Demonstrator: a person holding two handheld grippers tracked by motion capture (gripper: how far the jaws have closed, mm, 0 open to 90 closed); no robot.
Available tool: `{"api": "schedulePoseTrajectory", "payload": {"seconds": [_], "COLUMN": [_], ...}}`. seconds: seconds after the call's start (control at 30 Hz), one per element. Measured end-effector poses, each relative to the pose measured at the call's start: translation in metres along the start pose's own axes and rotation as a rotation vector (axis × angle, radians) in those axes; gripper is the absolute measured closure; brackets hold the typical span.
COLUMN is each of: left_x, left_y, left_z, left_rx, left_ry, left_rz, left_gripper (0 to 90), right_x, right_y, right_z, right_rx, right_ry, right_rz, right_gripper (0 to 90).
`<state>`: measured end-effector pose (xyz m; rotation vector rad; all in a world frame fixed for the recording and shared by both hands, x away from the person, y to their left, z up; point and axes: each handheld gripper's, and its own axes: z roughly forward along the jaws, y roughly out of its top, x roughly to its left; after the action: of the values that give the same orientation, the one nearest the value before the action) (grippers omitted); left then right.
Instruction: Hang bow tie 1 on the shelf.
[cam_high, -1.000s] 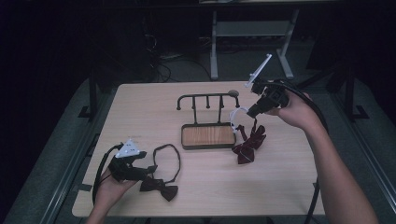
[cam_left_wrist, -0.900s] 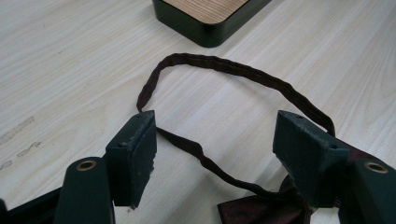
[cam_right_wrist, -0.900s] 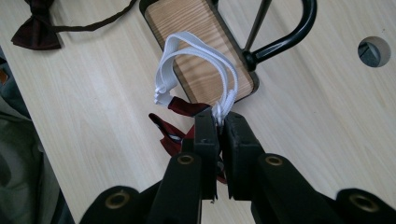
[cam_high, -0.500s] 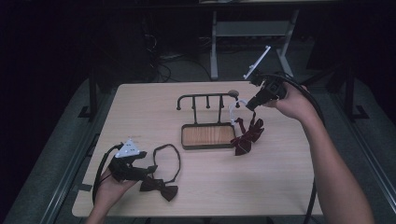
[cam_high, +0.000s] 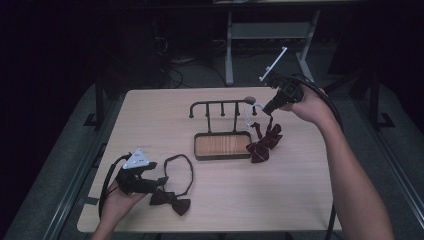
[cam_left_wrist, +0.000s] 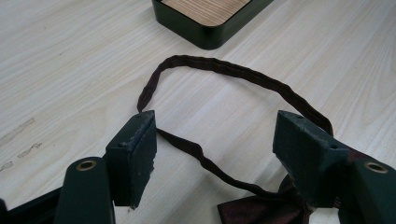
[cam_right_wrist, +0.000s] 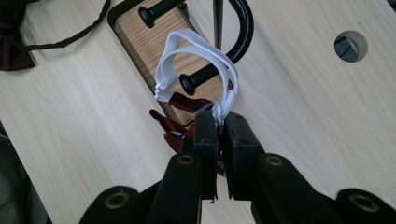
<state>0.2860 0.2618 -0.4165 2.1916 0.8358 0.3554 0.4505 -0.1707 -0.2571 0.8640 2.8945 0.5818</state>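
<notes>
Up at the far right end of the rack (cam_high: 222, 107), the right gripper (cam_right_wrist: 218, 122) has its 2 jaws pressed together on the white elastic strap (cam_right_wrist: 196, 51) of a dark red bow tie (cam_high: 263, 141), and that strap loops over one of the rack's black pegs (cam_right_wrist: 205, 77). The bow itself hangs beside the rack's wooden tray (cam_high: 222, 145), at its right end. Well nearer the person than the rack, toward the table's (cam_high: 300, 190) front left corner, the left gripper (cam_left_wrist: 215, 149) rests with jaws wide apart over the dark strap (cam_left_wrist: 224, 70) of a second bow tie (cam_high: 171, 200) lying flat on the wood.
</notes>
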Motion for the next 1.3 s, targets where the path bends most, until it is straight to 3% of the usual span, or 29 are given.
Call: {"api": "schedulePoseTrajectory", "payload": {"seconds": [0.53,1.3], "left_x": [-0.001,-0.001], "left_y": [0.001,0.001], "left_z": [0.0,0.0], "left_rx": [-0.003,0.008], "left_ry": [-0.002,-0.004], "left_rz": [-0.001,0.006], "left_gripper": [30.8,30.9], "right_x": [-0.005,0.0], "right_y": [0.0,-0.016], "right_z": [0.011,0.018], "right_rx": [0.005,-0.012], "right_ry": [-0.006,0.052], "right_rz": [0.0,-0.019], "right_gripper": [82.5,76.7]}}
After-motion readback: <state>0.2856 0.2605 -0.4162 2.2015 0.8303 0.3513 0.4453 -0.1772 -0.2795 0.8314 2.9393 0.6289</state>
